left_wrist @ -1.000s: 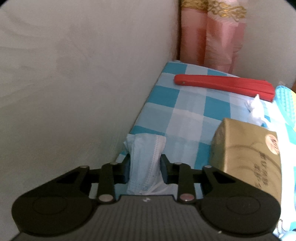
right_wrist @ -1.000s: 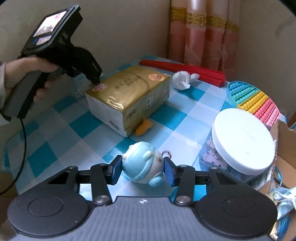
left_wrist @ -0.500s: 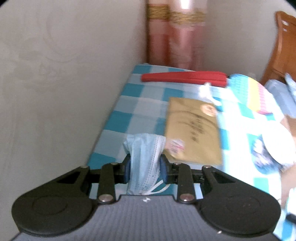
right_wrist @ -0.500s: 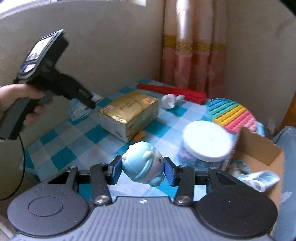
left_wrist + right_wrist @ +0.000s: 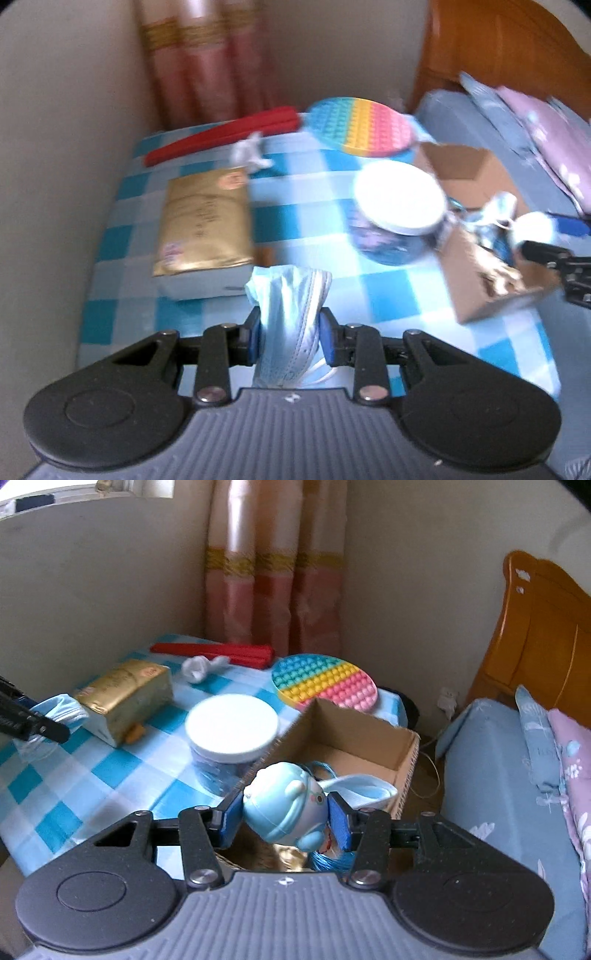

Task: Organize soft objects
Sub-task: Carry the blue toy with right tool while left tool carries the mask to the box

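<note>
A: Item one, the left gripper (image 5: 290, 339)?
B: Its pads are pinched on a pale blue face mask (image 5: 291, 317), bunched up. The mask's long axis runs along the fingers, its crumpled end pointing away from the camera, over the near part of the blue-and-white checked tablecloth (image 5: 317, 229).

A: Item two, the right gripper (image 5: 282, 821)?
B: Its jaws are opening. A round, light blue toy (image 5: 284, 805) sits between them, tilted, its rounded top up and to the left. The left pad looks to touch it; a thin gap shows at the right pad. It hangs over the near end of an open cardboard box (image 5: 354, 734) at the table's right edge. Another blue mask (image 5: 364, 788) and some blue cord lie in the box.

A: Other stock on the table?
B: A gold tissue pack (image 5: 205, 221), long axis running toward the far wall; a jar with a white lid (image 5: 231, 722); a round rainbow bubble mat (image 5: 325, 681); a red fan (image 5: 218, 651), folded, lying across the far edge; a small white wad (image 5: 197, 666).

A: Any legible writing?
B: The gold pack carries print and a round sticker, but it is too blurred to read.
</note>
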The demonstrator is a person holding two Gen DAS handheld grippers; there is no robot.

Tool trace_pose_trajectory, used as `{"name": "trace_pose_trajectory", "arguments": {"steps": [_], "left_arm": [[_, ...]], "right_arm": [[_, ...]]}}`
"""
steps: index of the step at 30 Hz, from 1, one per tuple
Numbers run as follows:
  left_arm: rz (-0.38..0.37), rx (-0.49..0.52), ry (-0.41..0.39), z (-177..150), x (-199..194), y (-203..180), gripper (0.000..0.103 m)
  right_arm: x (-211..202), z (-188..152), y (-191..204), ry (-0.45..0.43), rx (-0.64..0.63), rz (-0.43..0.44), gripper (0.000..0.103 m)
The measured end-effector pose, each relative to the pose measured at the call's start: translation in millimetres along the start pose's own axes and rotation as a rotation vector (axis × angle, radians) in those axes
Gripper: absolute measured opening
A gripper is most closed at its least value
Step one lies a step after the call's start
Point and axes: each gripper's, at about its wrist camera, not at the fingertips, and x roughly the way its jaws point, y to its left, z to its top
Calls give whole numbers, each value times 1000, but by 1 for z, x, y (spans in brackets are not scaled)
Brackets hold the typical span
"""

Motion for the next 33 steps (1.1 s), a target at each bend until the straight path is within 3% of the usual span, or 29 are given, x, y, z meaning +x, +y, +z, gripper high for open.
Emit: {"name": "trace_pose_trajectory", "arguments": {"steps": [5, 9, 14, 20, 33], "left_arm": [[-58, 59, 17, 15, 0, -38, 30], [-123, 40, 29, 33, 0, -63, 30], [-148, 28, 27, 57, 5, -94, 30], [-192, -17, 77, 79, 27, -130, 30], [-146, -41, 136, 115, 82, -178, 31]], "right_arm": [[4, -8, -2, 15, -8, 51, 75], [7, -11, 2, 35, -43, 70, 79], [7, -13, 5, 64, -75, 86, 80], [-2, -20, 4, 52, -82, 85, 80], [-7, -28, -10, 45, -67, 77, 80]]}}
